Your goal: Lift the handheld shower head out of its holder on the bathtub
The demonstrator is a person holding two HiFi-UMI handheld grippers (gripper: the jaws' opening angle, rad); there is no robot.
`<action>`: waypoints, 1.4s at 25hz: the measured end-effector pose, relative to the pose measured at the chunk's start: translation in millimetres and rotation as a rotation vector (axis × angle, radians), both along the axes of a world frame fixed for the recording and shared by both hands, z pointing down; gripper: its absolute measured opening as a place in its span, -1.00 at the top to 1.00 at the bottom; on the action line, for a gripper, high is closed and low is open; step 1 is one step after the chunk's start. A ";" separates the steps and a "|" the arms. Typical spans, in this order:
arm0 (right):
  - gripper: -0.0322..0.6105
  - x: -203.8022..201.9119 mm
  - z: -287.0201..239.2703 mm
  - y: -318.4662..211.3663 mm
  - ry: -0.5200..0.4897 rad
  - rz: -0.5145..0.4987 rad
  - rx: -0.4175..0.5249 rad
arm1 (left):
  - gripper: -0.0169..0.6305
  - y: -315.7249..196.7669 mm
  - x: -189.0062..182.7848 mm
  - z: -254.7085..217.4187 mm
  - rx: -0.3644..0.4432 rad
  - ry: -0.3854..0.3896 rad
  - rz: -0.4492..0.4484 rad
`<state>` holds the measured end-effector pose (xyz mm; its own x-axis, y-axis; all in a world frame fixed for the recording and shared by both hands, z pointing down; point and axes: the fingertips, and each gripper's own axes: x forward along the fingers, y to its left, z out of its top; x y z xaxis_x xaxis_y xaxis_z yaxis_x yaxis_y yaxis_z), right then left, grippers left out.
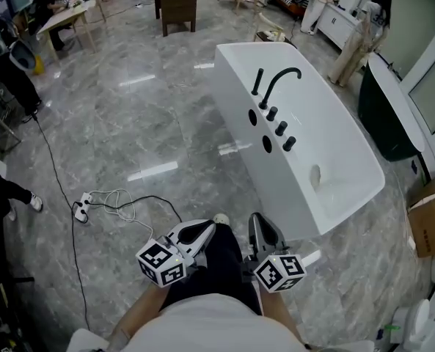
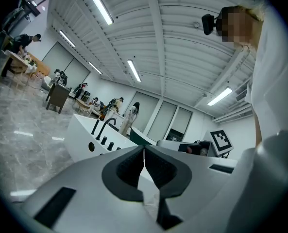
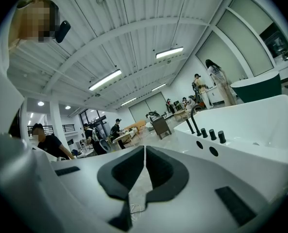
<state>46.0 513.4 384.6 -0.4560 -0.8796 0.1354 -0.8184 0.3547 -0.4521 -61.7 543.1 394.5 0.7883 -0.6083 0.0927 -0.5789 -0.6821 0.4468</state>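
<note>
shower head (image 1: 258,81) | upright on bathtub (image 1: 347,169) rim | well apart from both closed jaws

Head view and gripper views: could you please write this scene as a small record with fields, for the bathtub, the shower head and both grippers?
bathtub: white, ahead of the person
shower head: black, upright in its holder on the bathtub's edge, untouched
faucet: black, curved, beside the shower head
knobs: three, black, in a row
left gripper: shut, empty, apart from the bathtub
right gripper: shut, empty, apart from the bathtub
lift: not yet done
</note>
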 end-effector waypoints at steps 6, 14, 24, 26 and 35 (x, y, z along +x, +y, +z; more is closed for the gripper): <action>0.84 2.0 -10.2 -65.5 -0.017 -0.059 0.010 | 0.91 -64.4 5.7 -4.3 0.014 -0.013 -0.016; 0.84 5.8 -23.8 -160.3 -0.032 -0.098 0.034 | 0.91 -158.8 14.7 -9.3 0.021 -0.008 -0.051; 0.84 21.2 -21.8 -271.9 -0.105 -0.113 0.014 | 0.91 -263.9 42.9 -9.2 0.026 0.000 -0.060; 0.84 22.6 -19.1 -286.4 -0.105 -0.126 0.015 | 0.91 -278.2 47.8 -5.9 0.023 0.005 -0.065; 0.84 33.1 -7.1 -324.0 -0.116 -0.146 -0.008 | 0.91 -319.0 66.1 2.1 0.013 0.002 -0.070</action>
